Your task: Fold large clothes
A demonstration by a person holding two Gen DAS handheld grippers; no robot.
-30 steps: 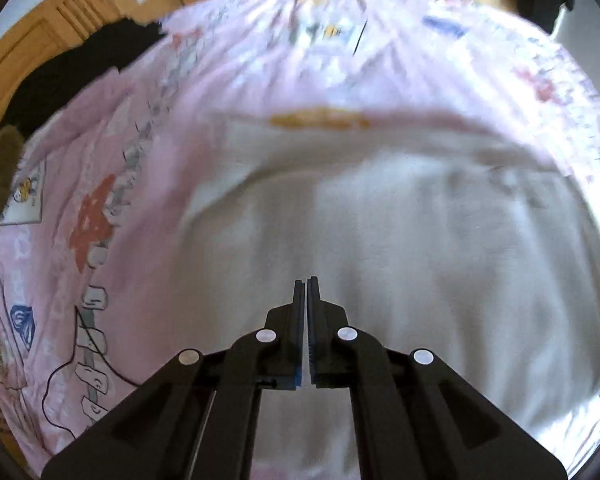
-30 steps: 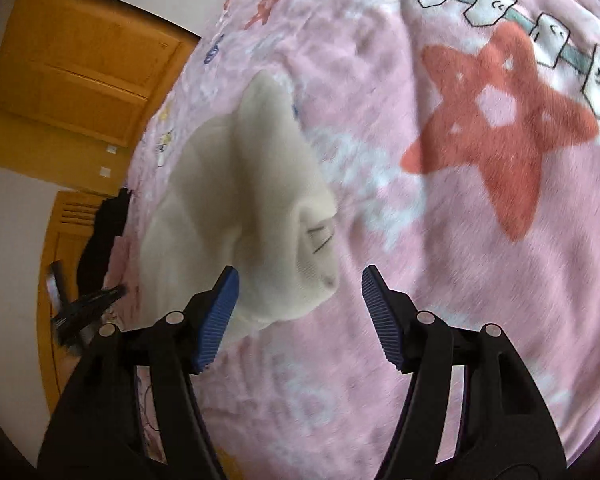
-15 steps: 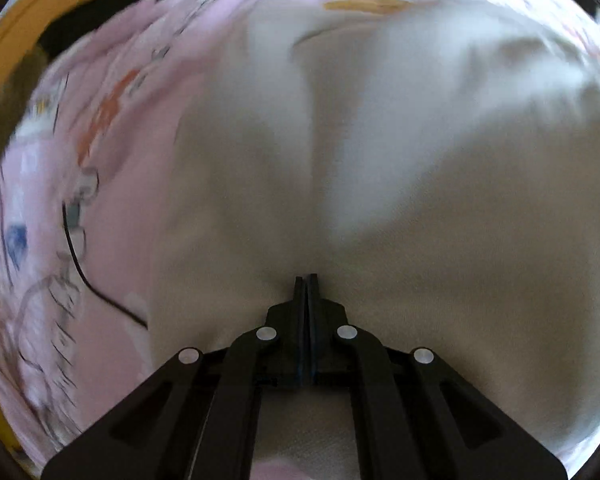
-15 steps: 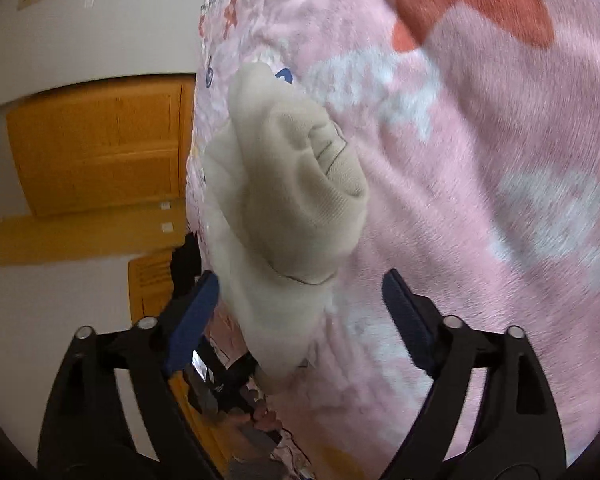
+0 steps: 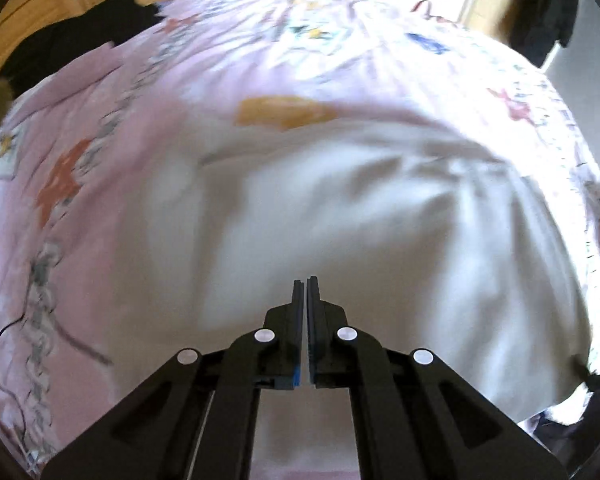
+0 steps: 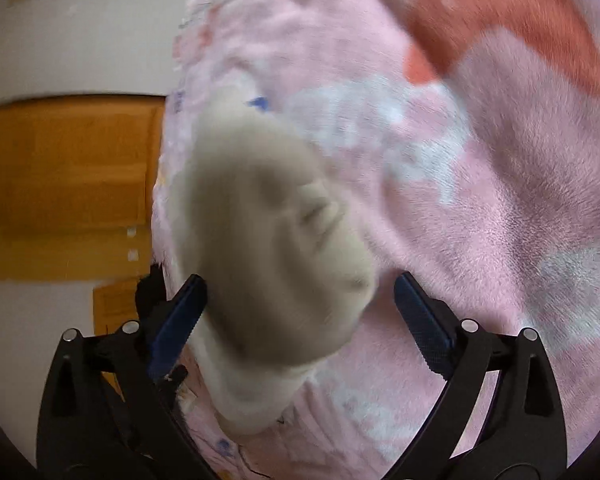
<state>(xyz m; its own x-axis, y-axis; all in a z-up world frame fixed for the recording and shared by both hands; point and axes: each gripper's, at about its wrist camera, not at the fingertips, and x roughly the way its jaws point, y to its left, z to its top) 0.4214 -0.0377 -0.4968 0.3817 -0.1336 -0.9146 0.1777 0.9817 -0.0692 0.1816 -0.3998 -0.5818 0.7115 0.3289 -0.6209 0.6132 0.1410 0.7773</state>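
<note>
- Far left of the left wrist view: a dark pile of clothing (image 5: 72, 44) sits at the bed's far edge, with wooden furniture (image 5: 32, 4) behind it.
- The pink blanket (image 5: 100, 152) covers the bed, printed with a red star (image 5: 60, 184) and, further in, an orange patch (image 5: 284, 112).
- Centre of that view: the cream garment (image 5: 380, 220) lies spread on the blanket, rumpled, folds running toward the right. The picture is blurred.
- The left gripper (image 5: 304, 292) is clenched, pads pressed together with only a sliver between them; its tips are over the garment's near part, and I cannot tell whether any cloth is pinched there.
- Far right: dark clothes (image 5: 540, 12) hang by a bright doorway.
- Over to the right wrist view: on the left, a white wall and an orange wooden door (image 6: 68, 164).
- In the middle, a bunched end of the cream garment (image 6: 272, 248) humps up off the pink blanket (image 6: 480, 220) at its edge.
- The right gripper (image 6: 300, 296) is released: its jaws have just been opening and stand wide, the blue pads (image 6: 180, 320) either side of the bunched cloth, the left pad just beside it, the right pad clear of it.
- Top right: a big red star print (image 6: 500, 16).
</note>
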